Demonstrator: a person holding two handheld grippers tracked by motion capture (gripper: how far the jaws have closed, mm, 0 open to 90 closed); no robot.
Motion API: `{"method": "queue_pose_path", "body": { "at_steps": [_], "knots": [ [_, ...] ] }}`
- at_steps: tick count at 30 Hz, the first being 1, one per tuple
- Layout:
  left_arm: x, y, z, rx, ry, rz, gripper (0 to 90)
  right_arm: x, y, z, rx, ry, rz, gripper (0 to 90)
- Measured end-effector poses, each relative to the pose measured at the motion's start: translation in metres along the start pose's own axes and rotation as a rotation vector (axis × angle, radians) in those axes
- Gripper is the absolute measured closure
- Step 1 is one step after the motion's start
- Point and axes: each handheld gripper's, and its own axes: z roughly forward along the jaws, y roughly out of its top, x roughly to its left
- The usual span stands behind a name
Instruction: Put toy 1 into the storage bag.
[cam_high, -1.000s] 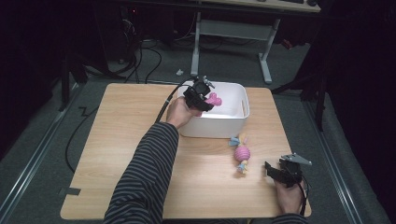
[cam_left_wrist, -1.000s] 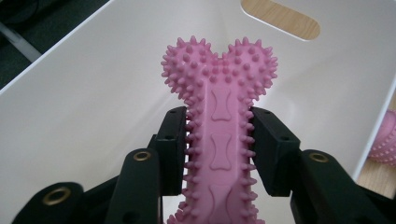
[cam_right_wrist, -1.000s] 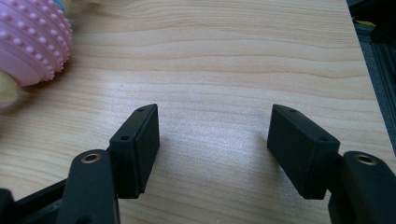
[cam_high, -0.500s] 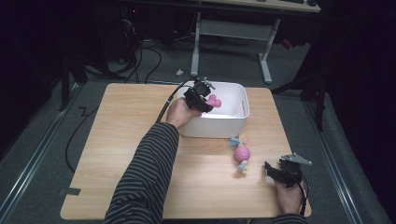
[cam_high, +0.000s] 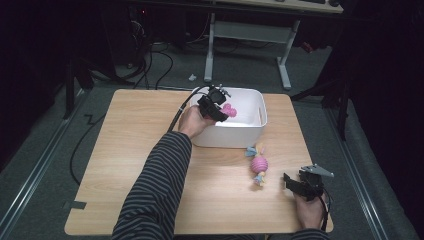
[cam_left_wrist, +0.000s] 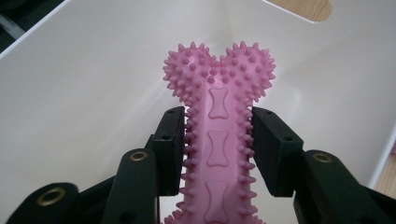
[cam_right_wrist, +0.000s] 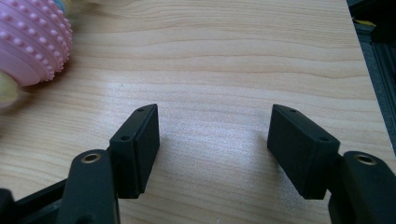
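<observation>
A pink spiky rubber bone (cam_left_wrist: 218, 116) stands upright between the pads of my left gripper (cam_left_wrist: 217, 135), which touch its spikes on both sides. The jaws have just been opening slightly with the bone still between them. In the high view this left gripper (cam_high: 220, 102) hovers over the left part of the white bin (cam_high: 250, 131), the bone (cam_high: 230, 110) poking out over the inside. My right gripper (cam_high: 292, 181) rests at the table's front right, open and with nothing in it (cam_right_wrist: 212, 135). A pink ribbed ball toy (cam_high: 259, 164) with pastel ends lies just left of it.
The white bin's inner walls (cam_left_wrist: 93, 70) surround the bone. The ball toy (cam_right_wrist: 32, 42) sits at the upper left of the right gripper view on the wooden table (cam_high: 135, 130). A cable trails from the left gripper over the table's far edge.
</observation>
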Motion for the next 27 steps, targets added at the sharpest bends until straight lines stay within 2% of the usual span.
{"method": "queue_pose_path", "body": {
  "at_steps": [8, 14, 22, 27],
  "knots": [
    [-0.001, -0.002, -0.004, -0.024, -0.011, -0.003, 55.5, 0.000, 0.000, 0.000, 0.000, 0.001, -0.003, 34.6],
    [0.000, -0.006, -0.012, -0.058, -0.013, -0.026, 51.5, 0.000, 0.000, 0.000, 0.000, 0.001, -0.003, 34.7],
    [0.002, -0.007, -0.039, -0.116, 0.004, -0.039, 44.0, 0.000, 0.000, 0.000, 0.000, 0.001, -0.003, 34.7],
    [0.003, -0.017, -0.057, -0.159, 0.013, -0.051, 42.8, 0.000, 0.000, 0.000, 0.000, 0.001, -0.003, 34.7]
  ]
}}
